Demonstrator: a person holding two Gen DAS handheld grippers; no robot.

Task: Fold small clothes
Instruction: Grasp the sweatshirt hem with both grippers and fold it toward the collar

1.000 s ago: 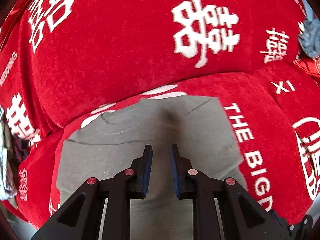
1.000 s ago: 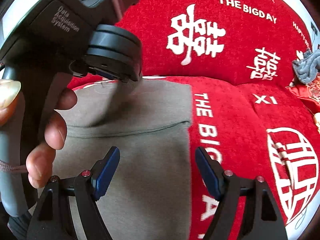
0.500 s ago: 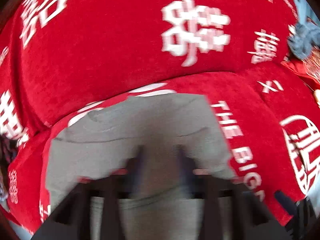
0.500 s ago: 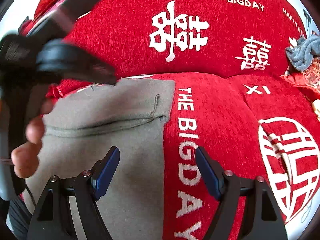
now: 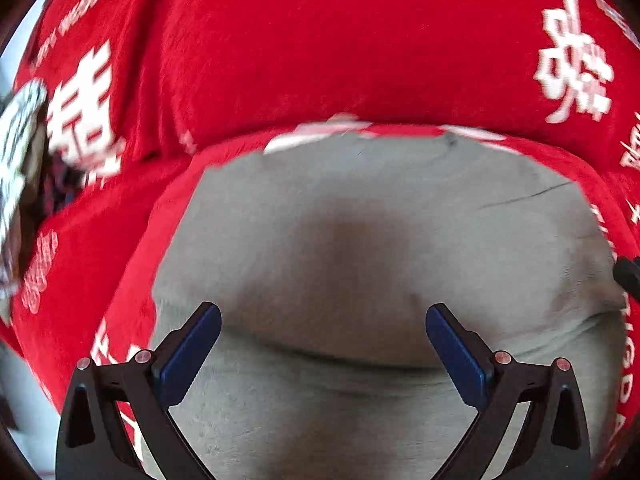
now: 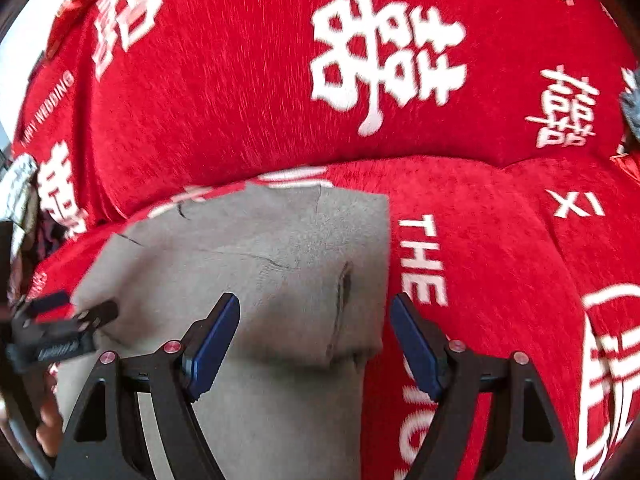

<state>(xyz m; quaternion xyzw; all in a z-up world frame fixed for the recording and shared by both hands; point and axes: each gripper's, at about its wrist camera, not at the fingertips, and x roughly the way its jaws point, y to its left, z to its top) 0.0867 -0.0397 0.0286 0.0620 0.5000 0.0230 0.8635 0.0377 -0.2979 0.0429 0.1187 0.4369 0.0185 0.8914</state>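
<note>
Grey garment [image 5: 360, 240] lies folded, lower centre of frame, on red sofa cover [image 5: 320, 40]. Left gripper [image 5: 322, 320] jaws opening wide above it, nothing between. Right gripper [image 6: 316, 312] jaws closing over garment's right edge, not gripping.

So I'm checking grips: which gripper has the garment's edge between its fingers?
The right gripper: the grey garment's right edge lies between its fingers. The left gripper hangs over mid-cloth.

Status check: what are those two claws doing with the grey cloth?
Left gripper opening, empty. Right gripper closing slightly, empty, over grey garment edge. Garment folded on red cover. Nothing blocking.
</note>
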